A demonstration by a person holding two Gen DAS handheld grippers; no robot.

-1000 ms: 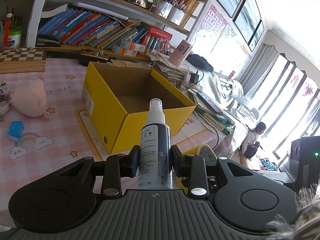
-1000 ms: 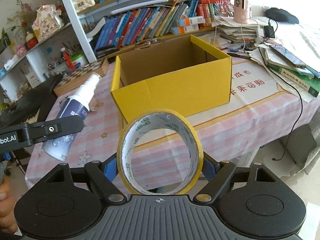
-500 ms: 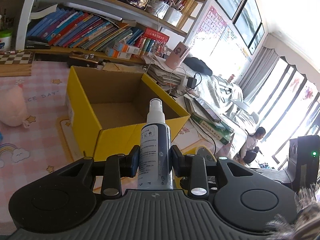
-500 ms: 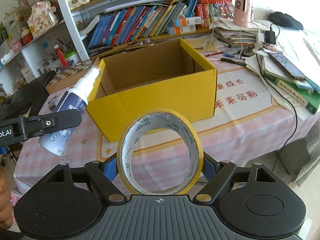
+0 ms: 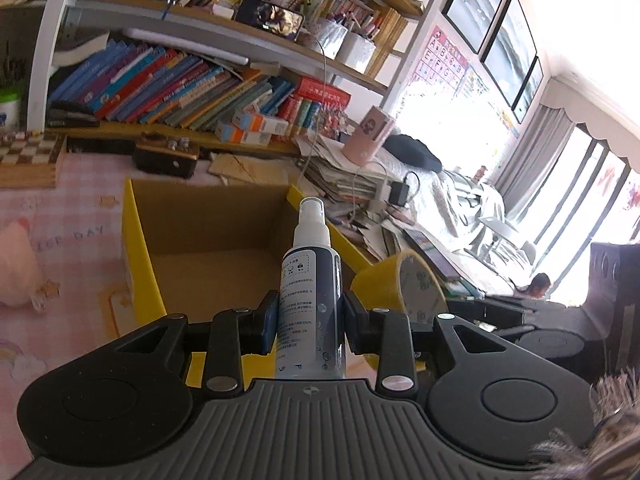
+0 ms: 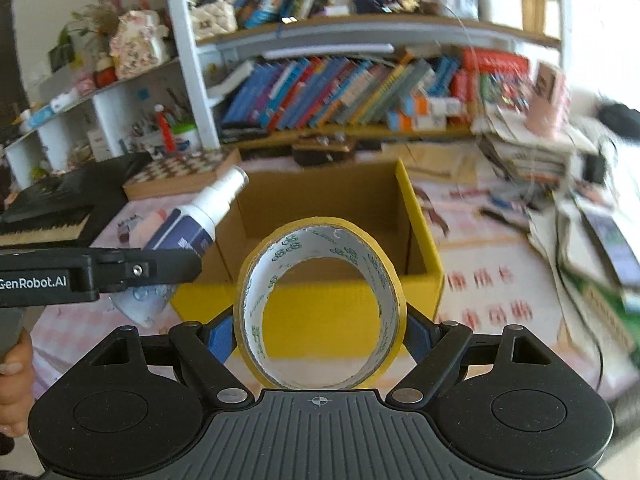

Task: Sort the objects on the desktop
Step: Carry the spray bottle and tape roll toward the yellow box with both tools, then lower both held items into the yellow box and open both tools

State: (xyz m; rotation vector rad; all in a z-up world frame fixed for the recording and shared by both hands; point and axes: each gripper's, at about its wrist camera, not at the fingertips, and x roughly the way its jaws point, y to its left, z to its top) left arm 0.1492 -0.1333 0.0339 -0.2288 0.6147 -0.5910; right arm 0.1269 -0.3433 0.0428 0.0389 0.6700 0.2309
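Both hands are up over the pink checked tablecloth, each with something clamped. The left gripper has its fingers drawn in tight on a spray bottle, white at the nozzle and dark blue around the label, pinched at its lower body and pointing forward over the near edge of the yellow cardboard box. From the other side the same bottle shows tilted, its nozzle reaching toward the box's left wall. The right gripper has its blue pads spread wide and pressed against the two sides of a yellow tape roll, which stands on edge with its open core facing the camera; through the ring the front wall of the box shows. The roll sits just to the right of the bottle in the left camera's view, close to the box's right corner. The box is open at the top, and its brown floor looks bare as far as I can see. Behind it runs a bookshelf crowded with slanting books, a chessboard to its left and a heap of papers to its right.
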